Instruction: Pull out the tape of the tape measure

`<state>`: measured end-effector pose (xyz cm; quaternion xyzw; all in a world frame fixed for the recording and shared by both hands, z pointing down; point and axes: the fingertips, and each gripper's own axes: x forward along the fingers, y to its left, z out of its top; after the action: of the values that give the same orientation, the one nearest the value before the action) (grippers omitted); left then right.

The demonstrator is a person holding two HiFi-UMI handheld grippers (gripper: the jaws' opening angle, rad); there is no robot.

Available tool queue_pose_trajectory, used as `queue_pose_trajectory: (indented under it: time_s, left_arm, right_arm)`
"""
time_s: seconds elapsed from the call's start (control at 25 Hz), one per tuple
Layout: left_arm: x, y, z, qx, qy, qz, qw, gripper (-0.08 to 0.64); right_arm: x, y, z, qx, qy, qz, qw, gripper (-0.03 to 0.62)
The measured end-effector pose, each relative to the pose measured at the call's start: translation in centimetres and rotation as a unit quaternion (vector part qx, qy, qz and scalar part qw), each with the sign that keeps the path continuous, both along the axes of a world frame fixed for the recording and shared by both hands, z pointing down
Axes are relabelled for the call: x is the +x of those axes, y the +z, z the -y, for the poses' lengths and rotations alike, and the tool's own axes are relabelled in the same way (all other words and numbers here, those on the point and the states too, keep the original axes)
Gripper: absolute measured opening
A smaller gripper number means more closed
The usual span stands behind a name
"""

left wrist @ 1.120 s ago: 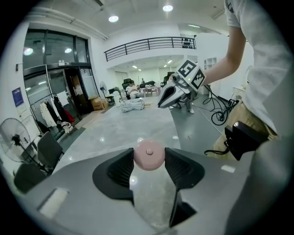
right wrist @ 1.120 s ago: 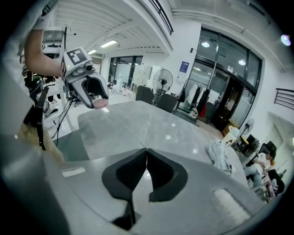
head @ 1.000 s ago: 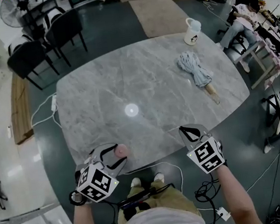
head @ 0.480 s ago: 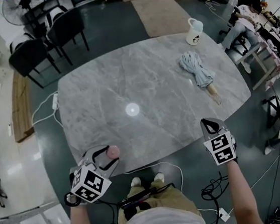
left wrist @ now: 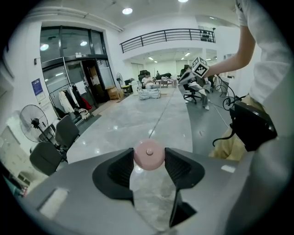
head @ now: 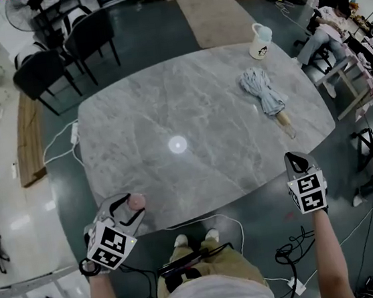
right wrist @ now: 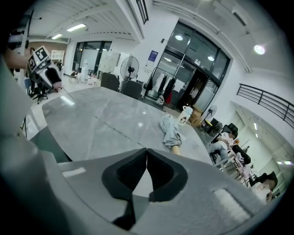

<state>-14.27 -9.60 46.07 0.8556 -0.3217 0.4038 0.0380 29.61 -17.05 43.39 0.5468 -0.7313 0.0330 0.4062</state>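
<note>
A round pink tape measure (head: 137, 199) sits between the fingers of my left gripper (head: 134, 204), just past the near left edge of the grey marble table (head: 188, 104). In the left gripper view the pads press on both sides of the tape measure (left wrist: 149, 154). From the case a thin tape (left wrist: 161, 117) runs over the table toward my right gripper (left wrist: 185, 82). That right gripper (head: 296, 159) hangs off the table's near right edge. Its jaws (right wrist: 146, 152) are shut tip to tip, and the tape between them is too thin to make out.
A folded light blue umbrella (head: 261, 92) and a white mug (head: 258, 40) lie at the table's far right. Dark chairs (head: 61, 59) stand beyond the far left corner. Cables (head: 215, 219) trail on the floor by my feet. A seated person (head: 323, 27) is at the right.
The two grippers have moved apart. The right one has gone to the right, off the table edge. The left one has drifted left and toward me, the tape measure still in it.
</note>
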Motion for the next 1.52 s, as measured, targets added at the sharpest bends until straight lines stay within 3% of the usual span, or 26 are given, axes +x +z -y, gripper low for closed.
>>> queue_pose_trajectory:
  time_s: [0.68, 1.52]
  left_arm:
    - [0.2, 1.5, 0.3, -0.006, -0.029, -0.013, 0.9995, 0.232]
    - [0.8, 8.0, -0.5, -0.067, -0.041, -0.015, 0.9968, 0.232]
  right_arm:
    - [0.0, 1.9, 1.3, -0.017, 0.008, 0.019, 1.000, 0.008]
    - [-1.8, 8.5, 1.8, -0.085, -0.022, 0.020, 0.996, 0.008]
